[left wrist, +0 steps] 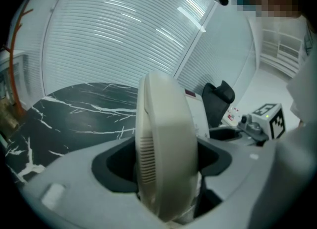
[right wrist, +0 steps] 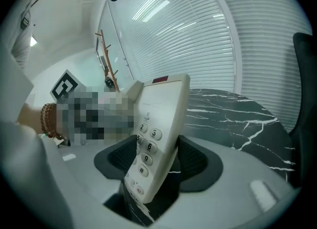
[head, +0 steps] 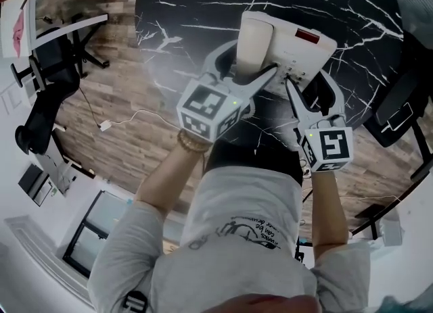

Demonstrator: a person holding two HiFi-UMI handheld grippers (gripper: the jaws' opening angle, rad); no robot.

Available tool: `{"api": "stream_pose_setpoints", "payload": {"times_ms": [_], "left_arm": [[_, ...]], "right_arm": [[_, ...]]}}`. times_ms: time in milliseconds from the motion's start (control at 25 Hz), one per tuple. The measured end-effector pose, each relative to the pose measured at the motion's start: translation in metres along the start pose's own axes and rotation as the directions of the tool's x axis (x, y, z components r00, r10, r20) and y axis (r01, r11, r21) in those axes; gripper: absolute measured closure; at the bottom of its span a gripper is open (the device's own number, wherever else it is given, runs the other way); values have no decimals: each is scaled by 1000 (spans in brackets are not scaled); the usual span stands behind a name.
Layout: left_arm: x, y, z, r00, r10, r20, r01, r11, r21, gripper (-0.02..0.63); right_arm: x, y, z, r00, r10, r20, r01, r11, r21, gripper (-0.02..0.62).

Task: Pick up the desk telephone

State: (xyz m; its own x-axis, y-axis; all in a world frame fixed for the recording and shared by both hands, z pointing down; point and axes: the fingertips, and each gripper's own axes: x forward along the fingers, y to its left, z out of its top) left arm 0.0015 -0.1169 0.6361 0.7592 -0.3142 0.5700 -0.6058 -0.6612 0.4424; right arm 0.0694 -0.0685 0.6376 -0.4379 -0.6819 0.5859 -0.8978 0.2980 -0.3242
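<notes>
Both pinching desk telephone (head: 301,46), left hand-held gripper (head: 247,68) at handset side, right hand-held gripper (head: 308,86) at keypad edge, above table (head: 196,1).

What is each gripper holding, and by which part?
Both hold the desk telephone: the left gripper is clamped on its handset, the right gripper on the keypad edge of its base.

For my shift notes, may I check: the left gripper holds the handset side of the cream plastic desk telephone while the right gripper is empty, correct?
No: the right gripper is not empty; the right gripper view shows its fingers clamped on the keypad edge of the cream plastic desk telephone. The left gripper does hold the handset side.
</notes>
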Motion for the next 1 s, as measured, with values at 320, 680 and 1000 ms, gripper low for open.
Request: {"api": "stream_pose_setpoints", "payload": {"times_ms": [320,680,1000], "left_arm": [[-24,-17,38,999,7,39,-7,1000,9,267],[-51,-46,88,992,27,126,-31,999,24,282],[-77,-81,131,981,24,193,-39,997,72,281]], "right_arm": [[-22,7,53,998,-16,63,19,998,-55,341],[-61,17,115,988,-31,150,52,990,-134,341],[-103,27,156,974,-57,219,95,982,-162,341]]}}
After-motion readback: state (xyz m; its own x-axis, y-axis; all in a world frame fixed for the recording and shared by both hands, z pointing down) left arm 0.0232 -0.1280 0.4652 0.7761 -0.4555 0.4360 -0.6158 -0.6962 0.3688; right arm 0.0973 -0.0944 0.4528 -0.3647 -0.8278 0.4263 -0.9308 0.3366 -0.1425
